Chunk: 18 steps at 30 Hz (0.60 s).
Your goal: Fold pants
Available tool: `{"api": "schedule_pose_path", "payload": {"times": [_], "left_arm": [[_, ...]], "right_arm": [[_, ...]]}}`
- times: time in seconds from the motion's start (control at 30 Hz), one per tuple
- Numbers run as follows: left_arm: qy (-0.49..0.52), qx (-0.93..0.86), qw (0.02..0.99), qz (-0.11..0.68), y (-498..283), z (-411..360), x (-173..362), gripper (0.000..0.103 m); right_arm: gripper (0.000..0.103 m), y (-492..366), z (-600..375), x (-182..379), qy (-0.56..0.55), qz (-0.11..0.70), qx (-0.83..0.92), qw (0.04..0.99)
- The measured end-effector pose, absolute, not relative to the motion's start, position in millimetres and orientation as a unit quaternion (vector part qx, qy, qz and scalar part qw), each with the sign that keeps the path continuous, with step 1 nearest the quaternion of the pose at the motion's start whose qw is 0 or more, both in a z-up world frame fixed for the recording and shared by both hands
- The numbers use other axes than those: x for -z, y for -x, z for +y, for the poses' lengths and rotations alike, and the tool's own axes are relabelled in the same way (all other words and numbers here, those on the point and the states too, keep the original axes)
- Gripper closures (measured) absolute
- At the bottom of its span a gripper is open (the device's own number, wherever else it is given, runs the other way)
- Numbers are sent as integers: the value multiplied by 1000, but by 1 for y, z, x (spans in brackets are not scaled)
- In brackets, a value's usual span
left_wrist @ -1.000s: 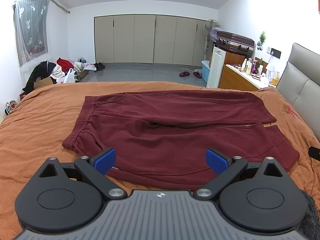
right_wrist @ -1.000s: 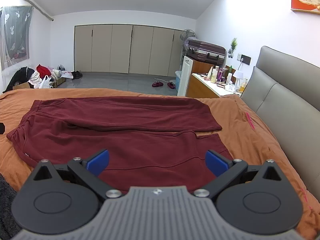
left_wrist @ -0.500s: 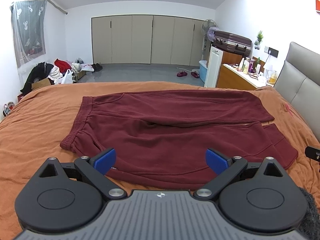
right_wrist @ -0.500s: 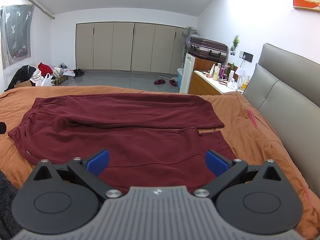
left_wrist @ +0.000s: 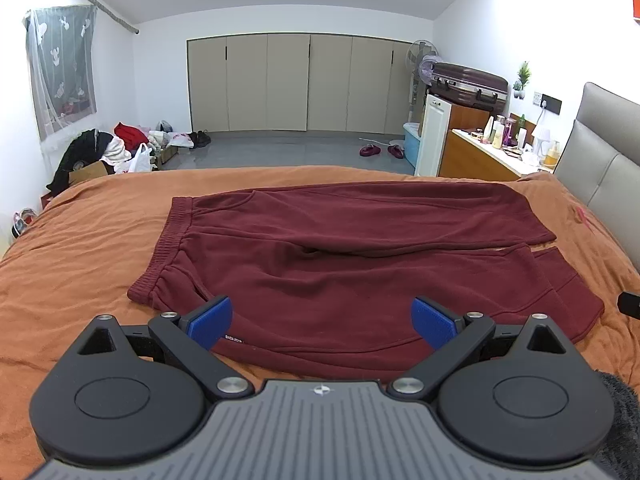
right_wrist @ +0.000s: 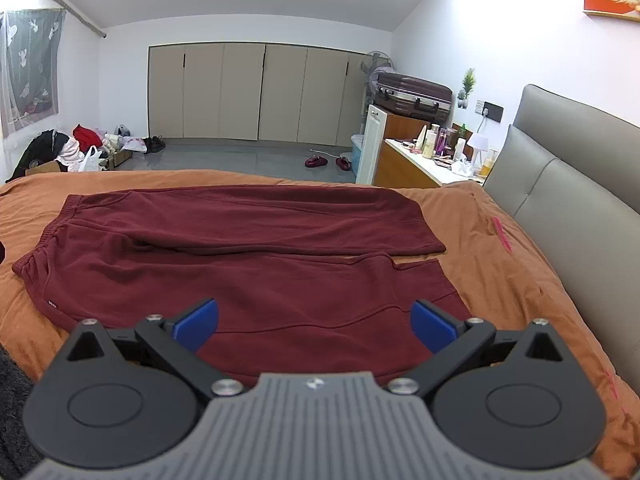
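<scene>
Dark red pants lie spread flat on the orange bed cover, waistband at the left, legs running to the right; they also show in the right wrist view. My left gripper is open and empty, held above the near edge of the pants towards the waist end. My right gripper is open and empty, above the near edge towards the leg ends. The near leg's cuff lies at the right.
The orange bed cover surrounds the pants. A grey padded headboard stands at the right. Beyond the bed lie a wooden side table with bottles, a suitcase and a clothes pile on the floor.
Both grippers have shifted slightly; in the left view the pants sit a little further right, in the right view a little further right too. Both stay open. The pants have not moved.
</scene>
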<state>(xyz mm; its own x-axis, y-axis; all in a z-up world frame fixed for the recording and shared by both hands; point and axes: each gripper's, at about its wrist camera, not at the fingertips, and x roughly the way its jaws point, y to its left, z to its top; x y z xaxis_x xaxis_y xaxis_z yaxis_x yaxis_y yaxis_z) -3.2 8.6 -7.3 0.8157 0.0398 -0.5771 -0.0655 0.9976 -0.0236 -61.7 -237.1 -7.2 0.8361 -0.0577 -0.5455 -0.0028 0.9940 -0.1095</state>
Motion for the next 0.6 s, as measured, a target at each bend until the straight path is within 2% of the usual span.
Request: {"api": "schedule_pose_path", "payload": {"times": [0.6], "left_arm": [[18,-36,951,307,3,13,10,0]], "right_arm": [[5,62,-236,11,59,287,12,956]]}}
